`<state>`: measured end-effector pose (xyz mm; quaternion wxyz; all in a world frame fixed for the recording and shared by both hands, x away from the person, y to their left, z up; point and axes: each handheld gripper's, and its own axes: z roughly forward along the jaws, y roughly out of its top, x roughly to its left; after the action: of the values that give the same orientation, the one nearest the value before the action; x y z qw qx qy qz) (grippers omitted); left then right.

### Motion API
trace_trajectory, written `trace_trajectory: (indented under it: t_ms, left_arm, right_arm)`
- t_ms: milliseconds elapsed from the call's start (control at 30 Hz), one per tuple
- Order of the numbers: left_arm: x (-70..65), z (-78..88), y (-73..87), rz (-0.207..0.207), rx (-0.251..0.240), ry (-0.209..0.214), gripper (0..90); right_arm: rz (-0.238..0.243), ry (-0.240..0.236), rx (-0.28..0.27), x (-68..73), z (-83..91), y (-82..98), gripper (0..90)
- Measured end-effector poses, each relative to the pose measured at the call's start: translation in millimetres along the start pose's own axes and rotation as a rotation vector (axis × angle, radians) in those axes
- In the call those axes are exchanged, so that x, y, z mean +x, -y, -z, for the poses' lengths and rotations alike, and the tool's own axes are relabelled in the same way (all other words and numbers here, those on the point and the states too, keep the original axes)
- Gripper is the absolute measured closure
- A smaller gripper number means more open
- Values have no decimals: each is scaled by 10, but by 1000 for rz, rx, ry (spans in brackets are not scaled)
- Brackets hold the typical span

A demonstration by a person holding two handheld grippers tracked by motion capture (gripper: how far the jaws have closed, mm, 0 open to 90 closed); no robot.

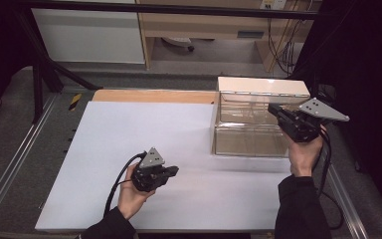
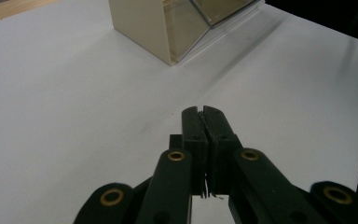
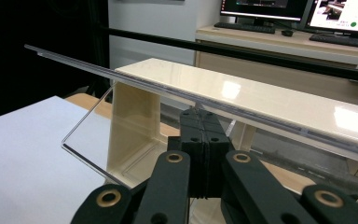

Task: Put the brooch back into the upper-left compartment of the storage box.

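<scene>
The cabinet (image 1: 258, 117) stands at the far right of the white table (image 1: 129, 149), its clear door (image 3: 135, 116) swung up. The right gripper (image 3: 204, 116), jaws closed on nothing, sits just under the door's edge and seems to prop it. If that gripper slips off the smooth edge, the door could drop shut. The left gripper (image 2: 203, 112), closed and empty, hovers well left of the cabinet.

box (image 1: 262, 85): glossy cream plastic | door (image 3: 93, 130): clear smooth acrylic | table (image 1: 144, 144): matt white
</scene>
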<state>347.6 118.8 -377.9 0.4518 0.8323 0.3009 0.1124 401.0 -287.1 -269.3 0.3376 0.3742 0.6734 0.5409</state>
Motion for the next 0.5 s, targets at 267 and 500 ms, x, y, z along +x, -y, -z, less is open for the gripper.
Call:
trace_trajectory:
  t_ms: [267,500]
  left_arm:
    - [-44,-41,-93,-4,-27,8,880]
    - [-72,-46,-191,-7,-52,14,881]
  right_arm:
    - [2,0,2,-2,-2,0,900]
    - [0,1,2,-5,-1,-1,900]
